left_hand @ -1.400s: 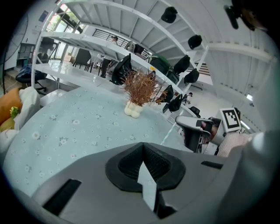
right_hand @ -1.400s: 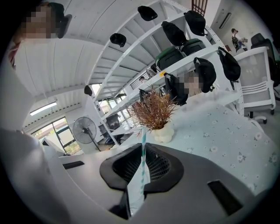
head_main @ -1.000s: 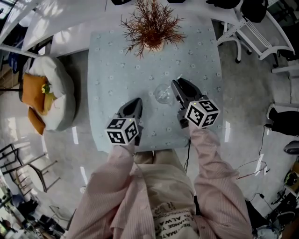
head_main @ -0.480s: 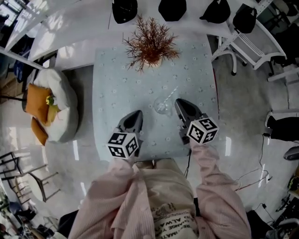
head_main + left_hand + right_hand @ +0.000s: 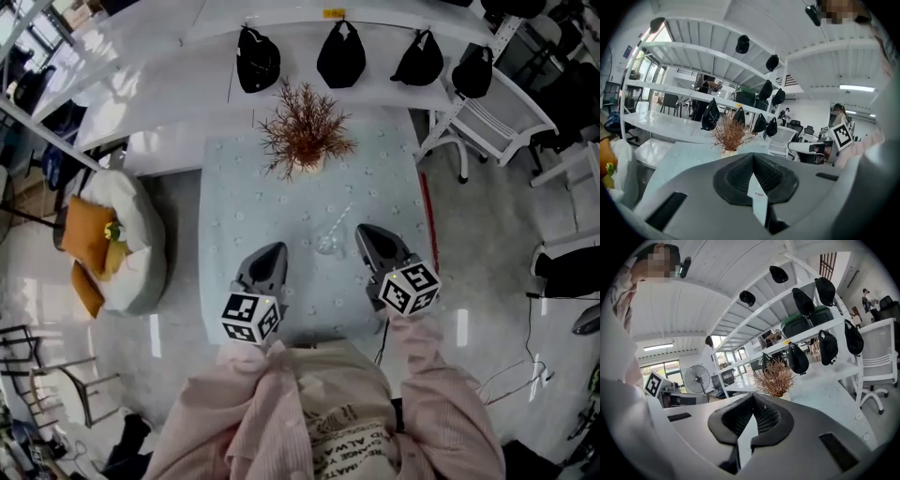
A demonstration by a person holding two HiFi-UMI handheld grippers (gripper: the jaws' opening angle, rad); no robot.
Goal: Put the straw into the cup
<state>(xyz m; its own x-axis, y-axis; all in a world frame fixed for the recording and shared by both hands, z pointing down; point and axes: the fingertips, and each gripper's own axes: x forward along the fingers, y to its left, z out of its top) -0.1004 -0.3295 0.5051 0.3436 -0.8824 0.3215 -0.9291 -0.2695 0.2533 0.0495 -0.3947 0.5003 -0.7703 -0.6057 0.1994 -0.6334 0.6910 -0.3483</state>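
Two pink-sleeved arms reach forward side by side, holding the left gripper and the right gripper over the near edge of the table. Both point away from the body, and each has its jaws pressed together on nothing. Between and just beyond their tips stands the clear cup, with the straw slanting out of it toward the dried plant at the far edge.

Head view: high overhead, steeply down on tabletop. Left tool view, right tool view: low, close behind own jaws, facing forward. All share dried plant ahead of tools.
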